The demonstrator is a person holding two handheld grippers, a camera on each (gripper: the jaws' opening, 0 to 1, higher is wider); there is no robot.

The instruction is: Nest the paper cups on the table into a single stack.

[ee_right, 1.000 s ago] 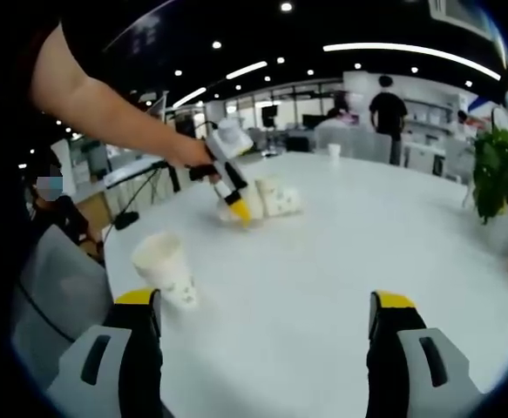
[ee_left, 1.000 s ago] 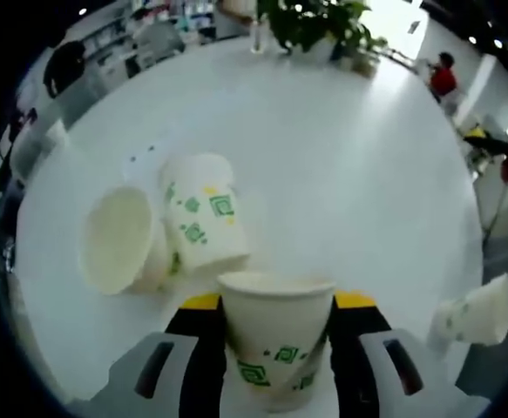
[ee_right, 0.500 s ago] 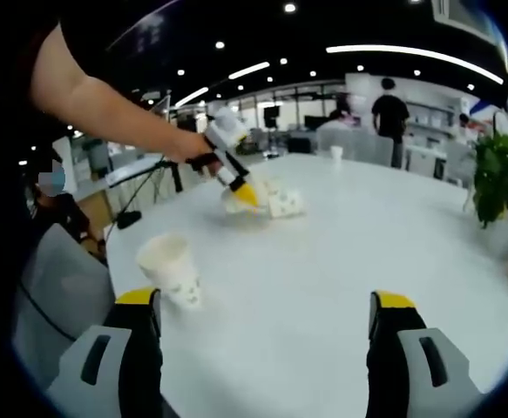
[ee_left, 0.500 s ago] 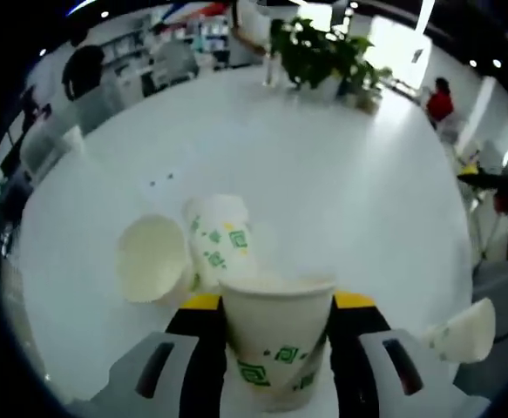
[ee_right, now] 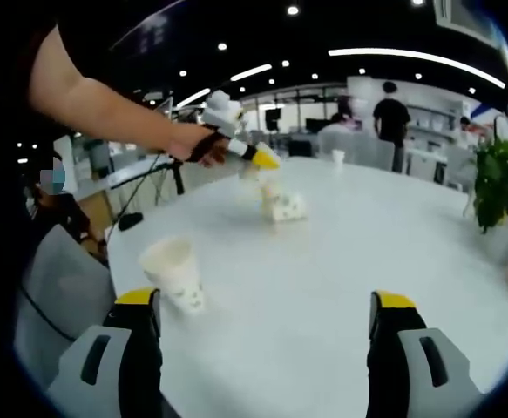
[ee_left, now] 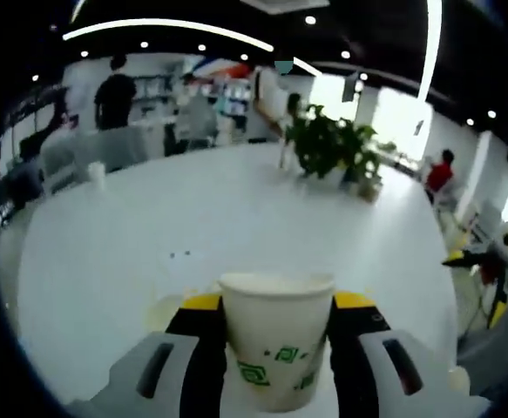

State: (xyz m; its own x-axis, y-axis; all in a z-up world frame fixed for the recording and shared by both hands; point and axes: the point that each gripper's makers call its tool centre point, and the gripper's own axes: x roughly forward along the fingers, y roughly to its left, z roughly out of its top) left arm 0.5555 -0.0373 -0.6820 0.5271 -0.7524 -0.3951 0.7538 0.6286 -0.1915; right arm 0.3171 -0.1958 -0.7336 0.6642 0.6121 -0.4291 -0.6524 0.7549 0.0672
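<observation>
Left gripper (ee_left: 277, 335) is clamped on an upright paper cup (ee_left: 276, 335), raised above the table (ee_left: 236, 209). Right gripper (ee_right: 267, 335) is held wide open, nothing gripped. Another cup (ee_right: 174, 273) is seen upright near the table's left edge; two more cups (ee_right: 278, 205) lie further in.

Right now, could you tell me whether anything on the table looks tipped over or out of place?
Yes. In the right gripper view, a paper cup lies on its side on the white table below the left gripper, which grips another cup. A third cup stands upright, apart, near the table's edge.
</observation>
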